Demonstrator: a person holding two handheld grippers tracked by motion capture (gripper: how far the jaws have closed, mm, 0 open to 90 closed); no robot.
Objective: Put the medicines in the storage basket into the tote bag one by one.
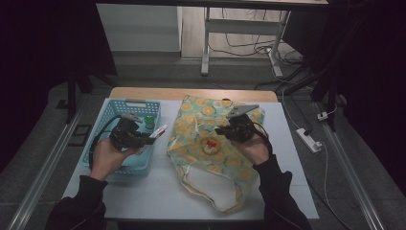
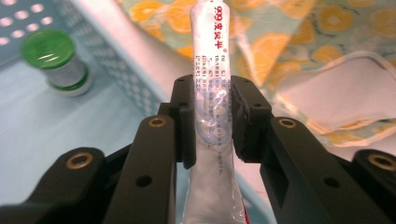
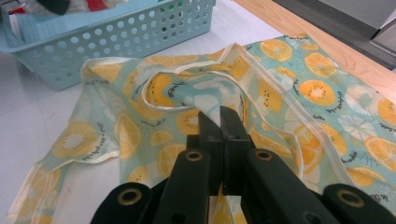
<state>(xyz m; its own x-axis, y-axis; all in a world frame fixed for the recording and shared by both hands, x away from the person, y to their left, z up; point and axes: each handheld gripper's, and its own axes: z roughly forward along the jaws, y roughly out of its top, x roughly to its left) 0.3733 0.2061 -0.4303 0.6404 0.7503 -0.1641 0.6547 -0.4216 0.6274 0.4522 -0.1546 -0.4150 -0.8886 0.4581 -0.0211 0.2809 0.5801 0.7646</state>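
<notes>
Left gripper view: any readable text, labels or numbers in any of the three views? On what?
"999" in red, then red Chinese characters too blurred to read: on the white tube held by the left gripper.
Fine print down the tube: too small to read.
Small dark lettering around the fruit slices on the tote bag: too small to read.
Label on the green-capped bottle: unreadable.

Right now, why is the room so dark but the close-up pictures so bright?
In the high view, light falls on the table while the surroundings stay nearly black. The left gripper view is bright, with glare on the white tube and on the green-capped bottle, which is slightly soft. The right gripper view shows the orange-print bag evenly lit.
</notes>
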